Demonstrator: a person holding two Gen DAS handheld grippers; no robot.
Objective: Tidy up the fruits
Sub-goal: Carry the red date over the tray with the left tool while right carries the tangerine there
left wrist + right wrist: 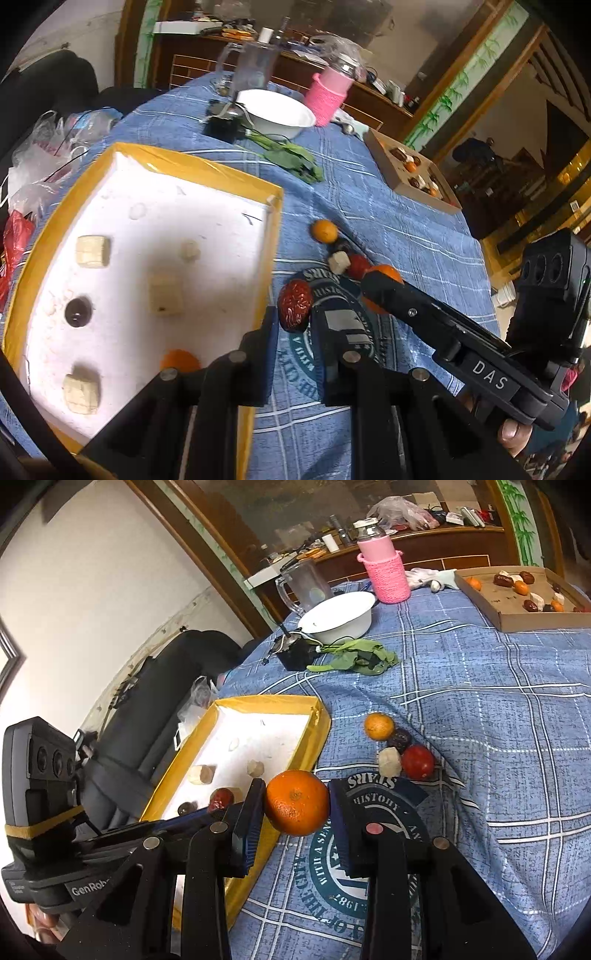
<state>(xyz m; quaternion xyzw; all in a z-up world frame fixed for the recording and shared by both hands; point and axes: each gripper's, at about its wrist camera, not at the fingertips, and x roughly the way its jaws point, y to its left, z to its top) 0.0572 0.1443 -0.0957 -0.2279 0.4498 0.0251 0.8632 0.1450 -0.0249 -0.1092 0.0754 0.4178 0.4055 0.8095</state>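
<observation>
My right gripper [297, 805] is shut on a mandarin [296, 802] and holds it above the blue cloth, beside the yellow-rimmed white tray [312, 734]. My left gripper [293, 325] is shut on a red date [294, 304] next to the tray's right rim [273, 236]. The right gripper [373, 280] shows in the left wrist view, its mandarin [388, 275] half hidden behind it. The tray holds banana pieces [166, 293], a dark grape [78, 312] and a mandarin [180, 360]. On the cloth lie another mandarin [379, 726], a dark fruit [399, 739], a white piece [389, 761] and a red fruit [417, 761].
A cardboard tray [517, 622] with several fruits stands at the far right. A white bowl [340, 616], a pink-sleeved jar [386, 572], a glass jug [306, 583], green leaves [354, 659] and a black device [295, 653] stand at the back. Plastic bags [44, 147] lie left.
</observation>
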